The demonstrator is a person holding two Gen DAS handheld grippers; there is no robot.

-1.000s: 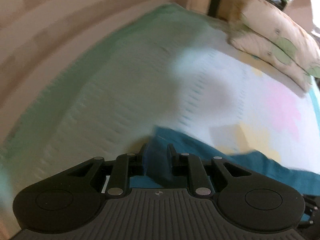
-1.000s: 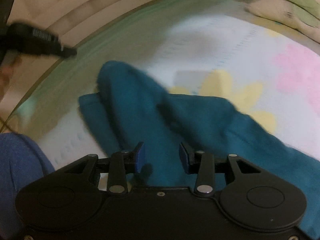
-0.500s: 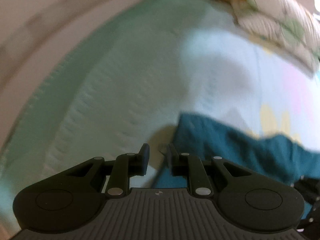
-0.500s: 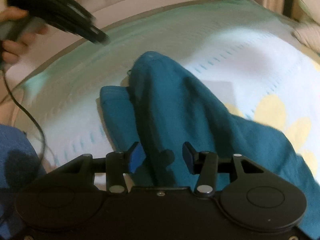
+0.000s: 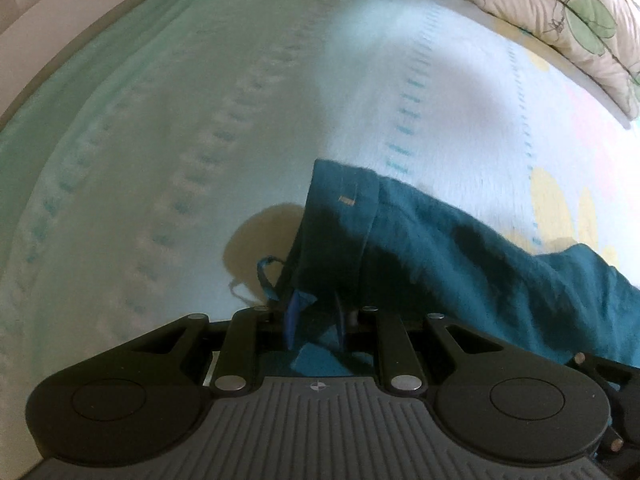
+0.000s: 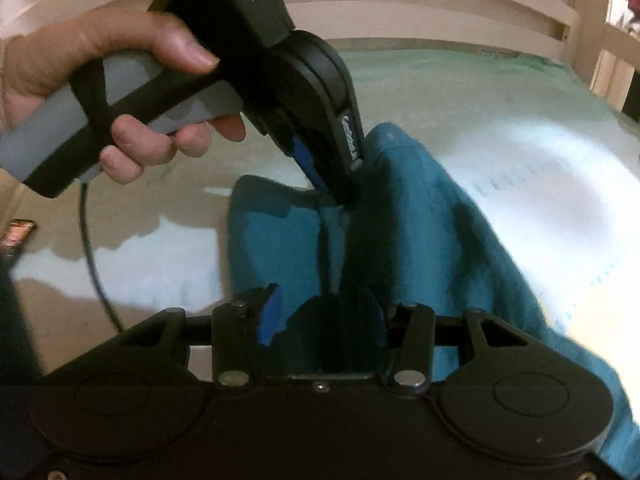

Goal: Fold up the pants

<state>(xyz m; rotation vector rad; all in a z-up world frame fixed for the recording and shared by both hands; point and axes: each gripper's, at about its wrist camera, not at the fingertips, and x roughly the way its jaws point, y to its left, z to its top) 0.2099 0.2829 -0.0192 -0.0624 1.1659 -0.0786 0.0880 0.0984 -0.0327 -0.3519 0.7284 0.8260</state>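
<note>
Left tool (image 5: 316, 322) pinches the pants (image 5: 460, 248) edge against the bed (image 5: 160, 140); right tool (image 6: 324, 320) gapes half-wide astride cloth. Next, probably: clamp, fold over.

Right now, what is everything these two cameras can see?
pants: one pair, teal, draped in a ridge across the bed, a thin drawstring loop at the near end
bed sheet: one, pale mint and white with dashed lines and yellow and pink flowers, under the pants
pillow: one, cream with green leaf print, far right corner of the bed
bed frame: one, light wood, behind the bed
cable: one, dark, hanging below the hand
hand: one, gripping the grey handle of the left tool
left gripper: black, jaws pinching the pants edge
right gripper: black, jaws apart astride the fabric ridge
</note>
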